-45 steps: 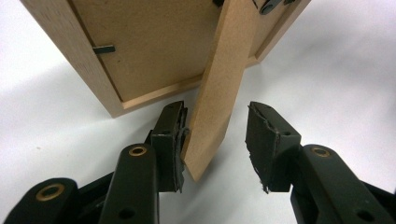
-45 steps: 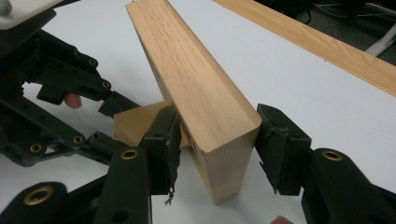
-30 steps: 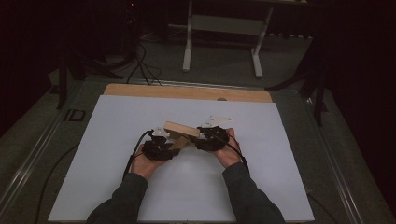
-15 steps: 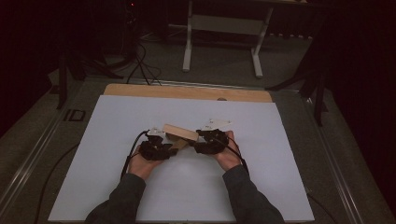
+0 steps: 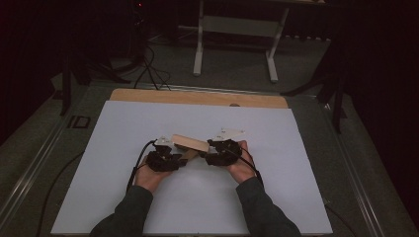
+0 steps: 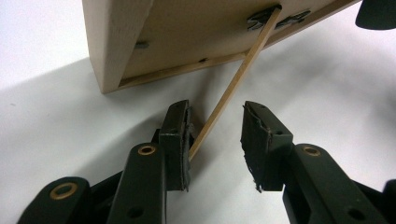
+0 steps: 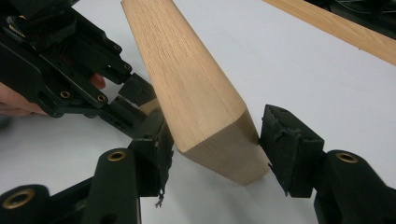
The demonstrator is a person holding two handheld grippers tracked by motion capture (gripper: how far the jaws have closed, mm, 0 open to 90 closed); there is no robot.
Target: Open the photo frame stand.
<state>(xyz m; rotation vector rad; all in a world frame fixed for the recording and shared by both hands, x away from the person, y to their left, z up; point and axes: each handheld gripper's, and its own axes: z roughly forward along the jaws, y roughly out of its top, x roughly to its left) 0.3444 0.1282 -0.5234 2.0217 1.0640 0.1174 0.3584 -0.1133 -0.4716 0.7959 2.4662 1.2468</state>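
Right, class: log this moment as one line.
left tool: open around thin stick, one pad touching | right tool: jaws just been opening, pads against wooden block end

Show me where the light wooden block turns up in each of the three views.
High view: light wooden block at table centre, between the two grippers.
Left gripper view: its underside along the top, thin wooden stick running down from it.
Right gripper view: centre, between the jaws.
Shared landmark: white table surface.

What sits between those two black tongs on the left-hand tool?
A thin wooden stick, in the left gripper view. It leans against one pad, clear of the other, and runs up to the wooden block.
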